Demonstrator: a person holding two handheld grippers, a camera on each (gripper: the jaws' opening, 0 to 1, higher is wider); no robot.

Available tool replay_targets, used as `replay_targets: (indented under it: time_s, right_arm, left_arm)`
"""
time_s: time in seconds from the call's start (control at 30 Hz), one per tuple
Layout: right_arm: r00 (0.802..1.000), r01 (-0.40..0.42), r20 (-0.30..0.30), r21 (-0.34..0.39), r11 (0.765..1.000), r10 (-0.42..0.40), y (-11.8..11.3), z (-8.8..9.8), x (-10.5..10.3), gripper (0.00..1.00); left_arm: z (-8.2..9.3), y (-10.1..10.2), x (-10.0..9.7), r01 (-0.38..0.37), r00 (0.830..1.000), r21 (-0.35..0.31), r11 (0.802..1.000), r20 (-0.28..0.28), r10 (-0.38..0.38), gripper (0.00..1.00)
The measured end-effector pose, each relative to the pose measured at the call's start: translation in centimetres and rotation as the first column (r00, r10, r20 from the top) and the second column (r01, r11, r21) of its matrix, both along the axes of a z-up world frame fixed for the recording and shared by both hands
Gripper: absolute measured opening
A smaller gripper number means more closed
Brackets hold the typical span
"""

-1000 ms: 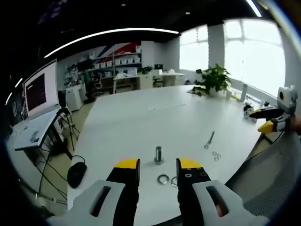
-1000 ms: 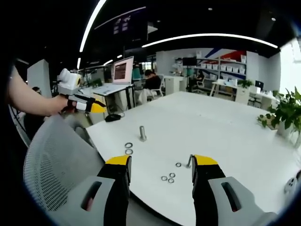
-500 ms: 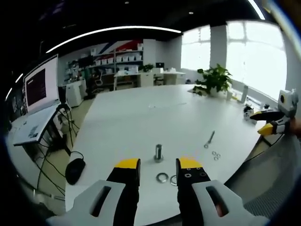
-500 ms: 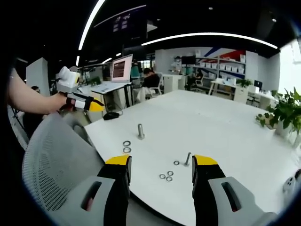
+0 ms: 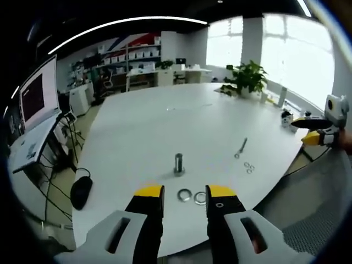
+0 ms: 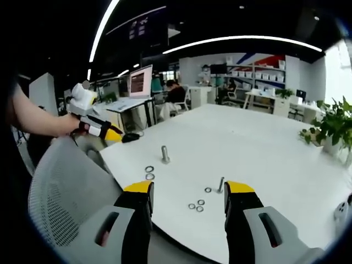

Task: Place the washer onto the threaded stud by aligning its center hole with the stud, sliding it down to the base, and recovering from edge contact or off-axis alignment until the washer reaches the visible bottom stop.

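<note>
both gripper (image 5: 184, 193) (image 6: 188, 190) jaws apart, empty; white table (image 5: 148, 126), stud (image 5: 178, 163), office shelves (image 6: 263, 72).

A long white table (image 5: 159, 126) fills the office. A potted plant (image 5: 246, 77) stands at its far end by the windows, a laptop (image 5: 33, 104) sits open off to the side, and a grey mesh chair (image 6: 60, 192) is pulled close.

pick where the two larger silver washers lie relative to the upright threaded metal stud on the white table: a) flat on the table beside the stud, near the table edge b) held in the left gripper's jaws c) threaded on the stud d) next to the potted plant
a: the two larger silver washers lie flat on the white table, apart from the upright threaded metal stud, in front of the open left gripper.
</note>
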State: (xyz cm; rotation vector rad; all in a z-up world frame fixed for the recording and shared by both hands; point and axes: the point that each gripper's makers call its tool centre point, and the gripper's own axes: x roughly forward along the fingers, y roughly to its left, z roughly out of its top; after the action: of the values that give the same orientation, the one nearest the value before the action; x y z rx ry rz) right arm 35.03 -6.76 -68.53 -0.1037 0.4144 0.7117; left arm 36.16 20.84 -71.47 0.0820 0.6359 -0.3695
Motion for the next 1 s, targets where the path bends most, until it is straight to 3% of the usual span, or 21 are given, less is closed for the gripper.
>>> replay_targets:
  time_s: [0.17, 0.3, 0.37, 0.47, 0.57, 0.73, 0.93, 1.0]
  right_arm:
    - [1.000, 0.001, -0.009, -0.004, 1.000, -0.001, 0.0, -0.2, 0.0, 0.54]
    - [1.000, -0.010, -0.008, -0.021, 1.000, 0.009, 0.1, -0.3, 0.0, 0.54]
    - [1.000, -0.004, -0.011, -0.015, 1.000, 0.004, 0.1, -0.3, 0.1, 0.55]
    - [1.000, -0.003, -0.013, -0.021, 1.000, 0.003, -0.1, -0.4, -0.1, 0.55]
    - [1.000, 0.014, -0.013, -0.011, 1.000, -0.015, -0.4, -0.3, 0.1, 0.56]
    - [1.000, 0.002, -0.006, -0.027, 1.000, -0.002, -0.2, -0.4, 0.0, 0.56]
    - [1.000, 0.003, -0.006, -0.031, 1.000, -0.003, -0.2, -0.4, 0.1, 0.56]
    - [1.000, 0.003, -0.008, -0.034, 0.999, -0.003, -0.3, -0.5, 0.1, 0.55]
  left_arm:
    - [-1.1, 0.3, -0.6, 0.011, 0.999, 0.019, 1.000, -0.041, -0.010, 0.27]
    - [-0.9, 0.3, 0.1, 0.000, 0.999, -0.003, 1.000, -0.050, 0.000, 0.29]
    - [-1.0, -0.2, 0.0, 0.017, 0.998, 0.000, 1.000, -0.065, -0.017, 0.28]
    - [-0.2, -1.1, 0.0, 0.047, 0.998, -0.004, 0.999, -0.044, -0.047, 0.28]
    - [-1.1, -1.2, 0.1, 0.103, 0.992, 0.060, 0.993, -0.081, -0.098, 0.28]
    - [-2.1, -2.0, 1.6, 0.147, 0.986, 0.074, 0.986, -0.096, -0.140, 0.28]
    - [-4.4, -2.3, 3.3, 0.254, 0.961, 0.150, 0.956, -0.154, -0.231, 0.27]
    - [-5.6, -2.6, 3.7, 0.304, 0.944, 0.175, 0.936, -0.191, -0.270, 0.27]
